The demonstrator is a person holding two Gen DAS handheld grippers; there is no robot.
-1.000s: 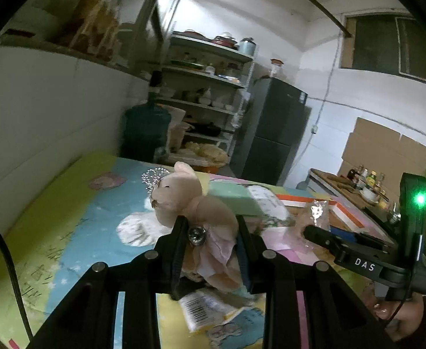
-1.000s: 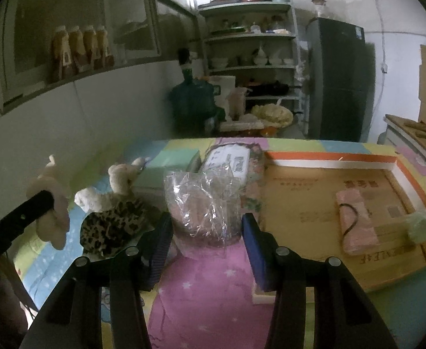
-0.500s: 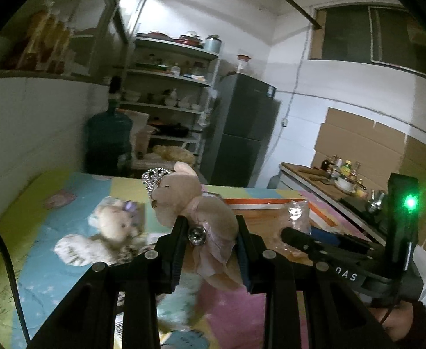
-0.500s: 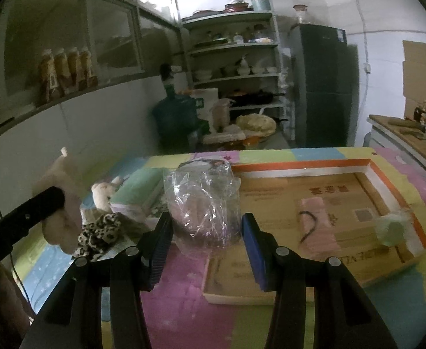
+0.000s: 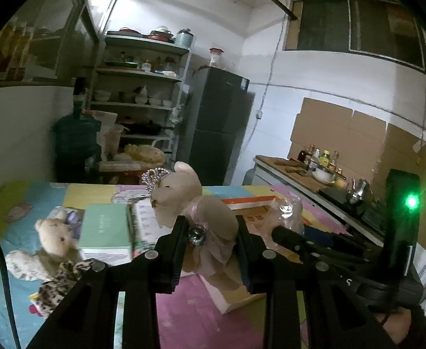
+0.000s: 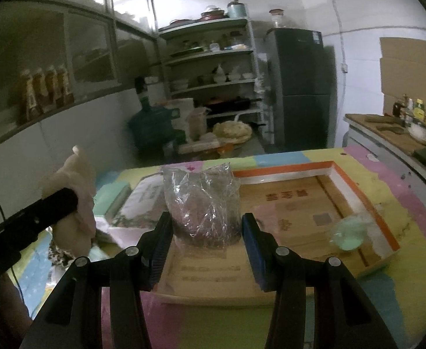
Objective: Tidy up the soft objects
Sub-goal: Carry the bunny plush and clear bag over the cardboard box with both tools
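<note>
While crinkled plastic bag [image 6: 202,203] sags, plush bear [image 5: 195,203] bulges.

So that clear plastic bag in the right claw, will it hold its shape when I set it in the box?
Probably not. The clear plastic bag looks crinkled and thin, so it likely sags once released. Its dark contents sit low, so it may slump rather than roll inside the cardboard box.
</note>
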